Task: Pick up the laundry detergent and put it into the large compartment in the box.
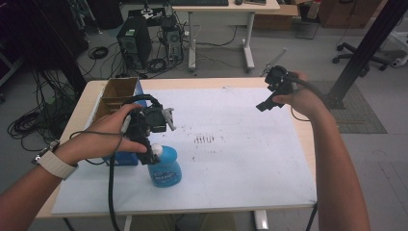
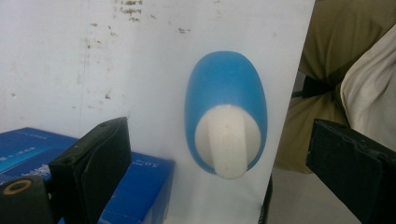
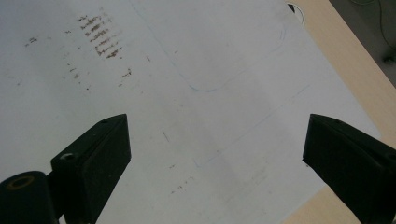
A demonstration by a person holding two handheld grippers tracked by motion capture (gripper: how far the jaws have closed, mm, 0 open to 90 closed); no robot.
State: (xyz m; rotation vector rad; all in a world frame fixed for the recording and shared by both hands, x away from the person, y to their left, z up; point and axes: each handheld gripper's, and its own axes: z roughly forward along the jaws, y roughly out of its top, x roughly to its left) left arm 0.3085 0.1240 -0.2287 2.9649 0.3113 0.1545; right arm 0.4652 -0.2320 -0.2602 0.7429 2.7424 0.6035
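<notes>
A blue soap bottle (image 1: 164,169) with a white pump top stands upright on the white sheet (image 1: 240,159) that covers most of the table (image 1: 202,83), near the table's front edge on the person's left side. Its contents cannot be seen through the blue plastic. Directly above it, the left gripper (image 1: 155,155) points down; in the left gripper view its two black jaws stand wide apart with the bottle (image 2: 226,114) between and below them, touching neither, holding nothing. Just beside the bottle, on its left, lies a flat blue box (image 1: 120,158), partly covered by the left hand (image 1: 115,132); the left gripper view shows one corner of it (image 2: 135,179) behind the jaw. Farther back at the table's left edge stands an open cardboard box (image 1: 118,96) with dividers inside; what its compartments hold is too shadowed to make out. The right gripper (image 1: 263,105) is held high over the far right part of the table, well apart from the bottle; in the right gripper view its jaws are spread wide and empty above the bare stained sheet (image 3: 196,93). Print on the bottle's label is too small to read. Beyond the table, a computer tower (image 1: 133,41) and cables sit on the floor.
</notes>
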